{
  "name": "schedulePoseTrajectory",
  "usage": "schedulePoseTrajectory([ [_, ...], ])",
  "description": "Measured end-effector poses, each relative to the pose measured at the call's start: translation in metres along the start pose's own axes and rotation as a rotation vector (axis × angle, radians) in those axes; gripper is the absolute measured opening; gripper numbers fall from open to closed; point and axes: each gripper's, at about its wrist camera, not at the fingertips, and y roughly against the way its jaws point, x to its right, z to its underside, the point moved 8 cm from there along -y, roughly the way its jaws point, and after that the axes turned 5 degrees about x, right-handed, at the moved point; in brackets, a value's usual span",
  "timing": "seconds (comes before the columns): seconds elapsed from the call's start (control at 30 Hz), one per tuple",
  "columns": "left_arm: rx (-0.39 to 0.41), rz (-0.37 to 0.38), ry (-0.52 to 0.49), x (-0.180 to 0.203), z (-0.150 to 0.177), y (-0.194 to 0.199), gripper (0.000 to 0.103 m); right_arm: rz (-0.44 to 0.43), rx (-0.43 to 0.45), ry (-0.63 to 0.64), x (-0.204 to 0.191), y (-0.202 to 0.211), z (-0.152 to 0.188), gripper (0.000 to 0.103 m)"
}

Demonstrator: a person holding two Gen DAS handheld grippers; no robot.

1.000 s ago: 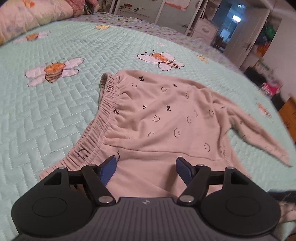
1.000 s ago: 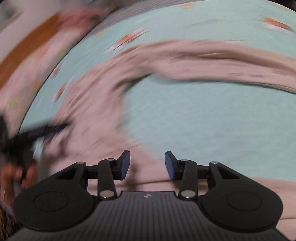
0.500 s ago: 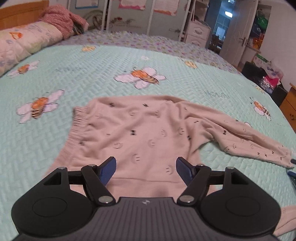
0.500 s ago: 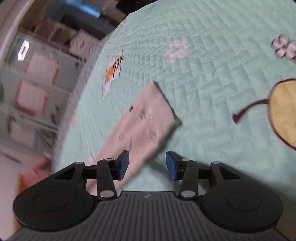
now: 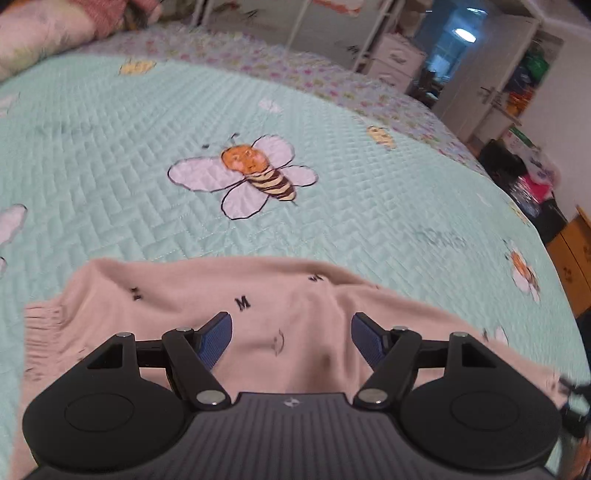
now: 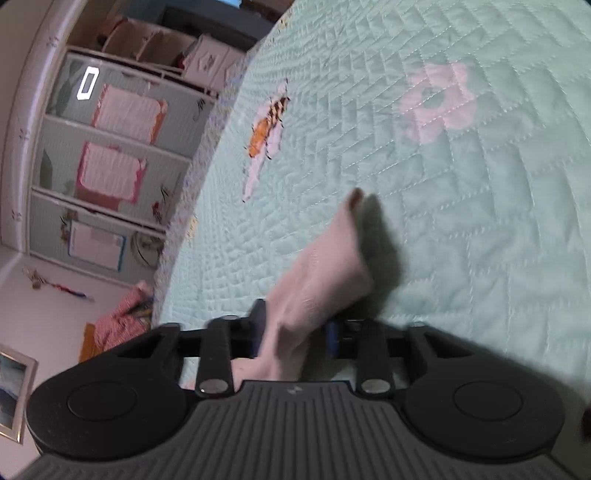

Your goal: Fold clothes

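Pale pink trousers point(image 5: 280, 306) with small smiley prints lie flat on the mint quilted bedspread point(image 5: 147, 122), filling the lower part of the left wrist view. My left gripper point(image 5: 291, 334) hovers over their upper part, open, nothing between its blue pads. In the right wrist view the cuff end of a trouser leg point(image 6: 325, 269) stands up off the bedspread point(image 6: 480, 184). My right gripper point(image 6: 295, 330) is closing on that cuff, and the cloth sits bunched between its pads, pressed from both sides.
Bee and flower patches dot the bedspread, one bee point(image 5: 251, 173) just beyond the trousers. A pillow and red cloth point(image 5: 74, 22) lie at the far left. White cabinets and shelves point(image 6: 110, 147), a doorway point(image 5: 454, 48) and floor clutter point(image 5: 528, 181) stand past the bed's edge.
My left gripper has slid forward over the trousers, which now sit lower in its view. My right gripper swung to the leg's cuff and closed on it, and the cuff now stands raised.
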Motion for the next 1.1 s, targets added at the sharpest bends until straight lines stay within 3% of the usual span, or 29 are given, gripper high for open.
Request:
schedulePoseTrajectory([
  [0.03, -0.009, 0.004, -0.005, 0.002, 0.001, -0.005, 0.074, 0.001, -0.006, 0.025, -0.001, 0.002, 0.000, 0.011],
  [0.17, -0.033, -0.047, -0.014, -0.002, 0.019, -0.022, 0.075, 0.006, -0.028, 0.135, -0.005, 0.008, 0.000, 0.012],
  [0.23, -0.015, -0.064, -0.053, 0.001, 0.022, -0.019, 0.076, 0.025, 0.002, 0.339, -0.026, 0.011, 0.006, 0.012],
  [0.3, -0.008, -0.088, -0.096, 0.005, 0.026, -0.017, 0.076, 0.039, 0.041, 0.671, -0.060, 0.023, 0.028, 0.012],
  [0.4, -0.013, -0.122, -0.123, 0.007, 0.027, -0.016, 0.076, 0.043, 0.071, 1.279, -0.106, 0.042, 0.094, 0.012],
  [0.47, -0.015, -0.129, -0.096, 0.005, 0.026, -0.016, 0.076, 0.031, 0.033, 1.629, -0.113, 0.052, 0.149, 0.012],
  [0.53, -0.016, -0.134, -0.059, 0.003, 0.024, -0.015, 0.076, 0.008, -0.024, 1.891, -0.105, 0.064, 0.194, 0.012],
  [0.7, -0.028, -0.181, -0.010, 0.003, 0.028, 0.000, 0.076, -0.019, -0.016, 2.184, -0.087, 0.090, 0.236, 0.011],
  [0.87, 0.003, -0.137, -0.051, 0.028, 0.043, 0.033, 0.076, -0.016, 0.056, 2.296, -0.080, 0.105, 0.249, 0.011],
  [1.0, -0.034, -0.016, -0.104, 0.067, 0.068, 0.056, 0.076, 0.013, -0.054, 2.273, -0.061, 0.098, 0.247, 0.015],
  [1.03, -0.049, 0.009, -0.119, 0.076, 0.076, 0.059, 0.076, 0.016, -0.069, 2.199, -0.064, 0.097, 0.241, 0.016],
  [1.1, -0.078, 0.034, -0.142, 0.085, 0.089, 0.061, 0.076, 0.030, -0.107, 2.037, -0.069, 0.099, 0.228, 0.038],
])
